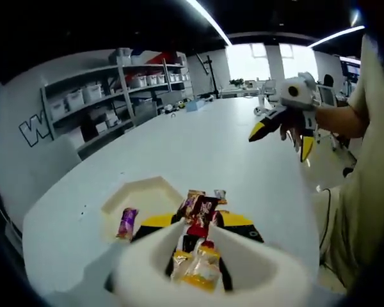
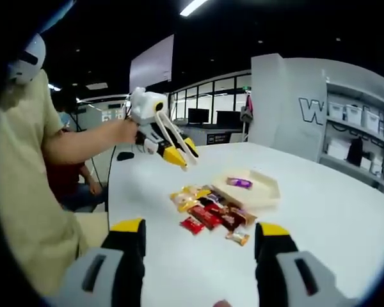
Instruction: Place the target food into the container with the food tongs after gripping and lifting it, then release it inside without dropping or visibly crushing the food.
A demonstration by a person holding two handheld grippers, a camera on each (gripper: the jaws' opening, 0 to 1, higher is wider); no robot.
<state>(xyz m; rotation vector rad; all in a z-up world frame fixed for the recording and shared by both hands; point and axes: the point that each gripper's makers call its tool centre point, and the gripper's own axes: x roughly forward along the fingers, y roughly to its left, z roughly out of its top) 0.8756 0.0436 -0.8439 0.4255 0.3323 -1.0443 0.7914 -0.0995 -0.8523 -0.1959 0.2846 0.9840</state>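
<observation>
The left gripper (image 2: 176, 153) holds white tongs (image 2: 173, 137) over the wrapped snacks (image 2: 208, 214) beside the tray (image 2: 269, 192); the right gripper (image 2: 201, 240) waits wide, empty.

The round-cornered table top (image 2: 345, 211) is plain white. The shallow square tray (image 2: 262, 192) is cream, and the small foil-wrapped snack (image 2: 239, 183) in it is purple. The heap of wrapped snacks (image 2: 208, 211) beside it mixes red, dark maroon, yellow and orange wrappers (some with printed patterns too small to read). The right gripper (image 2: 201, 240) has grey jaws tipped yellow over black. The left gripper (image 2: 179, 152) is white with yellow tips, clasping white plastic food tongs (image 2: 169, 131).
</observation>
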